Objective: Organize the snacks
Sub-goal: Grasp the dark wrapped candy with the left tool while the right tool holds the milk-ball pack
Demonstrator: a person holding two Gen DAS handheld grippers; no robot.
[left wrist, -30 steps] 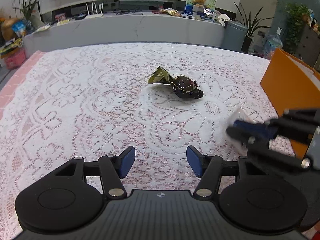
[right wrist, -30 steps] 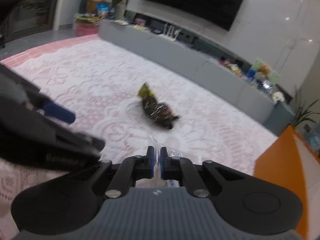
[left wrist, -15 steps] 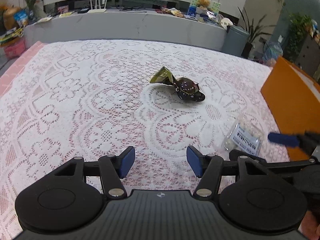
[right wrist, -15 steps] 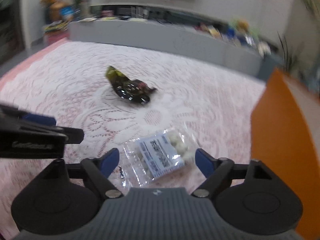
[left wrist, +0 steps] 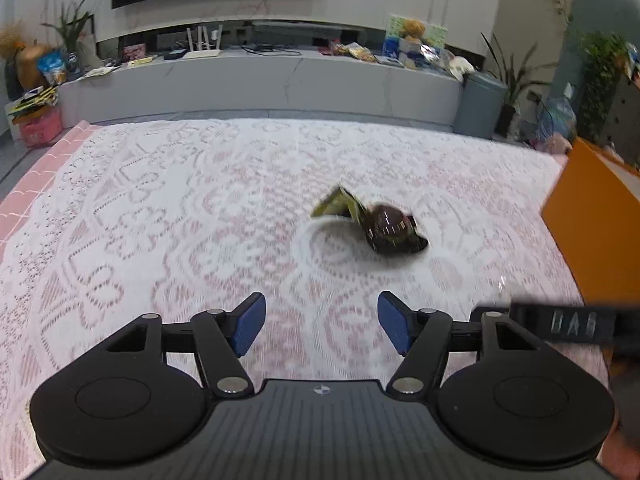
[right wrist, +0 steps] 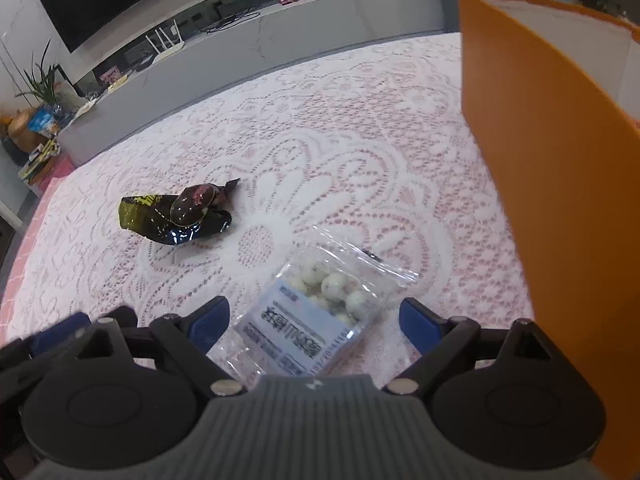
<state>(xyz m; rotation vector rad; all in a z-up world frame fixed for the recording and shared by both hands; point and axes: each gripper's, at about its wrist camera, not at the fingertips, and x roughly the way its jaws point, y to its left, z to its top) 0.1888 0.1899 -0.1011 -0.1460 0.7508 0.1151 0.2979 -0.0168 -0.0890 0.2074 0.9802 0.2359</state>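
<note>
Inspected both wrist views.

Found the right tool point(right wrist: 314, 324) released: jaws had just been opening and stood wide. Noted the clear bag point(right wrist: 320, 312) of small white balls lying flat on the bench point(left wrist: 160, 220) between those jaws, pads on either side and pressing nowhere. Placed the bag just beside the outer wall of the orange box point(right wrist: 540, 160), outside it, not within.

Found the left tool point(left wrist: 322, 326) likewise released, jaws just opened a little further, nothing between them but lace cloth. Located the dark wrapped snack point(left wrist: 380, 226) ahead of it and slightly to the right, well apart from the pads, alone on the cloth and clear of the bag.

Could not see the inside of the box; contents not determined.

Judged the step in hand as handling of the bag short of stowing: both snacks were on the cloth, neither yet in the box. Judged the task far from complete.

For the next move, recommended a fresh, squarer closing on the bag across its filled part, not its thin sealed edge, then a lift high enough to clear the tall orange wall. Flagged the slack film as liable to slip or sag.
</note>
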